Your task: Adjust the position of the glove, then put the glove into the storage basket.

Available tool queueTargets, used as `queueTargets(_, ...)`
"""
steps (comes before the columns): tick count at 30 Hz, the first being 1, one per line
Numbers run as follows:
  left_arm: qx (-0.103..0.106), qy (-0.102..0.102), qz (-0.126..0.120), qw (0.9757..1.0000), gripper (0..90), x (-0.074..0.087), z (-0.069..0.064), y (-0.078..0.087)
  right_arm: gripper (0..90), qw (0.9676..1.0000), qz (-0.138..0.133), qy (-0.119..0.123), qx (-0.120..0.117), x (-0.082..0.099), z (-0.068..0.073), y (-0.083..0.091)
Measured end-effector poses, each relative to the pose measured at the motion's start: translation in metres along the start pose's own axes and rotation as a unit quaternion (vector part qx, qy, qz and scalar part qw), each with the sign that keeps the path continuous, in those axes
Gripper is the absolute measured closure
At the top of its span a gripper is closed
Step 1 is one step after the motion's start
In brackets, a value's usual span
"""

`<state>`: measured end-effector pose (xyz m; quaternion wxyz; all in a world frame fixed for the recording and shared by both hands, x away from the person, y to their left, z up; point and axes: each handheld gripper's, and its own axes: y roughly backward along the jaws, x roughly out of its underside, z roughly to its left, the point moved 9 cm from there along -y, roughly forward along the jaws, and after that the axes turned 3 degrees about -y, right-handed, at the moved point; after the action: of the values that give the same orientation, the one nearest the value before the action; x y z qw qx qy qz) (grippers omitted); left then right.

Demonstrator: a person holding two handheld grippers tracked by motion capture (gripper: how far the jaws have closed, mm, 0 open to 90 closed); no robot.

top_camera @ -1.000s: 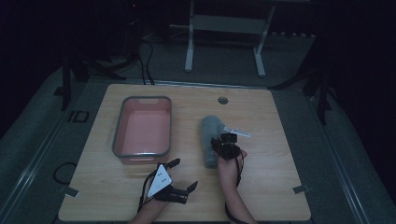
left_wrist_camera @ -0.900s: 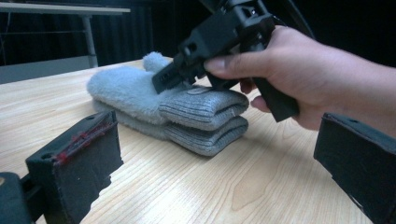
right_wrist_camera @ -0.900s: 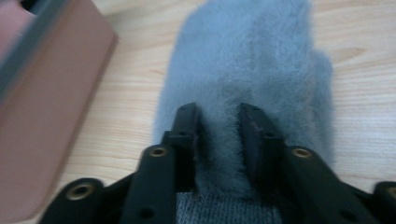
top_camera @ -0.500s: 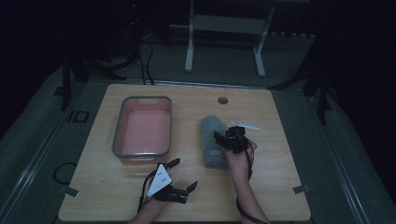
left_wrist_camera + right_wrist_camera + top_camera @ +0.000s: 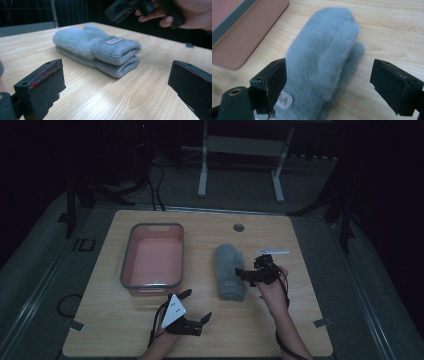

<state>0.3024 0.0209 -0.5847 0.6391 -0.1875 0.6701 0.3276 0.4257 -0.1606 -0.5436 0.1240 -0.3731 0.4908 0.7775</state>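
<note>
Item: pair of stacked grey fleecy knit mittens (image 5: 229, 271) on the wooden table (image 5: 300, 320) beside the pink plastic tub (image 5: 152, 257), right gripper (image 5: 337, 82) spread wide over them, left gripper (image 5: 192, 307) apart nearby (risk: a shallow pinch likely lifts the top mitten alone).

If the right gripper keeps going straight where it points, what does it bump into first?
Probably the grey mittens. The right gripper is open, its fingers astride them. How far above them it sits is unclear.
</note>
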Motion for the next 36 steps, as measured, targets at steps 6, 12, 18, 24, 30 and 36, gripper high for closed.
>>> queueTargets(6, -0.022, -0.004, 0.023, 0.9995, 0.8, -0.005, 0.002, -0.001, 14.3, 0.9988, -0.024, 0.040, -0.017, 0.008, -0.008, 0.011)
queueTargets(12, -0.020, 0.017, 0.048, 0.9985, 0.8, -0.010, 0.000, -0.011, 15.2, 0.9966, -0.041, 0.069, -0.022, 0.013, -0.015, 0.020)
queueTargets(18, -0.006, 0.049, 0.050, 0.9975, 0.8, -0.032, 0.004, -0.028, 15.2, 0.9938, -0.079, 0.069, -0.037, 0.003, -0.013, 0.026)
queueTargets(24, 0.014, 0.068, 0.052, 0.9962, 0.8, -0.062, 0.015, -0.048, 15.3, 0.9945, -0.070, 0.071, -0.033, -0.003, -0.011, 0.029)
queueTargets(30, 0.023, 0.083, 0.093, 0.9920, 0.8, -0.069, 0.023, -0.076, 13.1, 0.9975, -0.046, 0.041, -0.036, -0.003, -0.013, 0.021)
queueTargets(36, 0.018, 0.079, 0.134, 0.9877, 0.7, -0.058, 0.023, -0.102, 18.1, 0.9985, -0.025, 0.039, -0.029, 0.000, -0.014, 0.006)
